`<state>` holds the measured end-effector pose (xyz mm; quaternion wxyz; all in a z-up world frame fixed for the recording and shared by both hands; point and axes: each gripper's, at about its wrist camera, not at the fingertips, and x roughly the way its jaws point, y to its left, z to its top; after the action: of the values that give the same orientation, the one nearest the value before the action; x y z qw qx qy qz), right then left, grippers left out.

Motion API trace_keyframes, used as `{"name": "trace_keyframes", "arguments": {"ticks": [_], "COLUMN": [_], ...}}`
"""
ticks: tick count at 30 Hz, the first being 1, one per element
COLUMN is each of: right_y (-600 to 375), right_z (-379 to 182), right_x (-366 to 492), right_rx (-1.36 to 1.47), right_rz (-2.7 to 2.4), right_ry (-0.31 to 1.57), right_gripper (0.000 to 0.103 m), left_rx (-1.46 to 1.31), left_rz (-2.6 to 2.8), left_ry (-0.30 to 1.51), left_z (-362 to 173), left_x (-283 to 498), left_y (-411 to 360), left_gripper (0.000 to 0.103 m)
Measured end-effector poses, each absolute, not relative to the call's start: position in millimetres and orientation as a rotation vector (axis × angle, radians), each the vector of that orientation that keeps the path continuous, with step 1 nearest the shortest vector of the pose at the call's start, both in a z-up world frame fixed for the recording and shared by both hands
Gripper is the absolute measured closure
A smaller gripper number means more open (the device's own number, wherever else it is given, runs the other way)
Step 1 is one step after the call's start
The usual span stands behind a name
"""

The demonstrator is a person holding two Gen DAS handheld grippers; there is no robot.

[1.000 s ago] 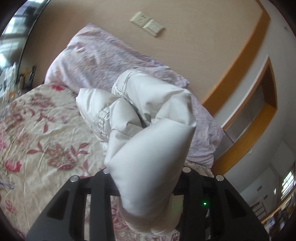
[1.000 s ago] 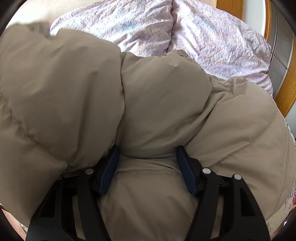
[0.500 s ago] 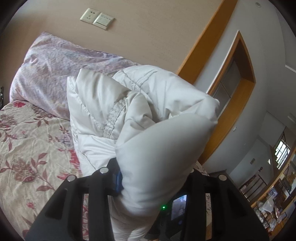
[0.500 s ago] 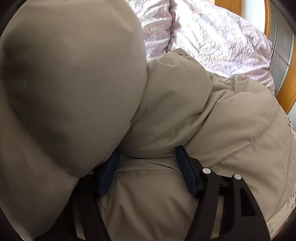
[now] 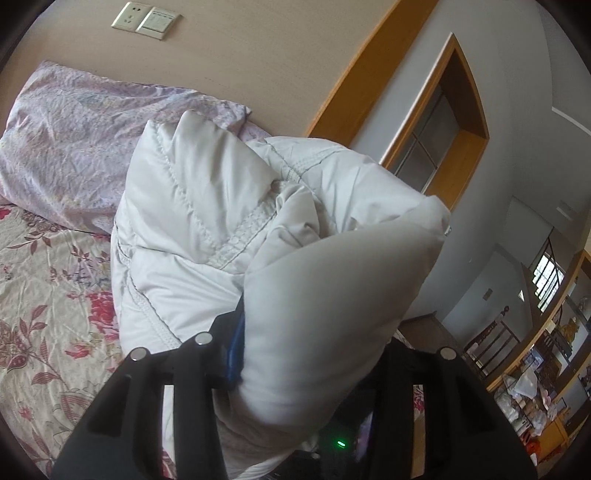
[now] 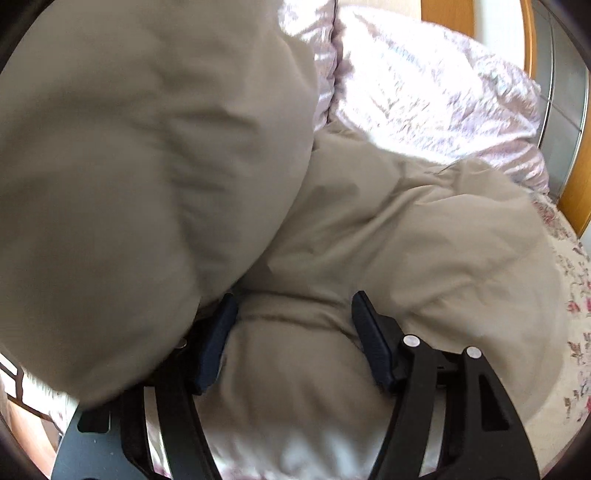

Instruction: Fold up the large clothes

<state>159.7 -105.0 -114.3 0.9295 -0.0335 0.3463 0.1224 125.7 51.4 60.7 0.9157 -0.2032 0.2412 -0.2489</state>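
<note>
On my left tool (image 5: 314,354) I've got a thick puffy fold of the pale padded jacket (image 5: 229,229) clamped between the fingers, one blue pad (image 5: 236,347) pressed against its side, and the bundle is bunched up above the floral bedsheet (image 5: 48,295), in front of the lilac pillow (image 5: 74,147). A wall socket plate (image 5: 146,20) sits on the wall above that pillow. On my right tool (image 6: 293,339), the fingers are squeezing a roll of the same jacket (image 6: 388,229), tan-looking in this view, with both dark pads (image 6: 373,343) dug into the padding. A big blurred billow of it fills the frame left of the tool, and the rest lies across the bed, reaching up against the lilac pillows (image 6: 424,92).
</note>
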Motion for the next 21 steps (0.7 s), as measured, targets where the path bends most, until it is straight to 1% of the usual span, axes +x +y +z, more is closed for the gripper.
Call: {"name": "trace_keyframes", "arguments": {"ticks": [7, 12, 21], "right_y": [-160, -209, -224], "right_z": [-106, -113, -132], "right_x": [119, 114, 103], "right_rx": [-0.122, -0.051, 0.027], "right_rz": [0.135, 0.061, 0.099], "right_ry": [0.580, 0.593, 0.591], "right_gripper": [0.034, 0.034, 0.034], "left_rx": [-0.355, -0.321, -0.226], "left_rz": [-0.562, -0.600, -0.696], "left_ry": [0.537, 0.576, 0.705], "left_z": [58, 49, 22], "left_x": [133, 138, 161], "left_y": [7, -28, -106], "left_gripper": [0.059, 0.058, 0.058]}}
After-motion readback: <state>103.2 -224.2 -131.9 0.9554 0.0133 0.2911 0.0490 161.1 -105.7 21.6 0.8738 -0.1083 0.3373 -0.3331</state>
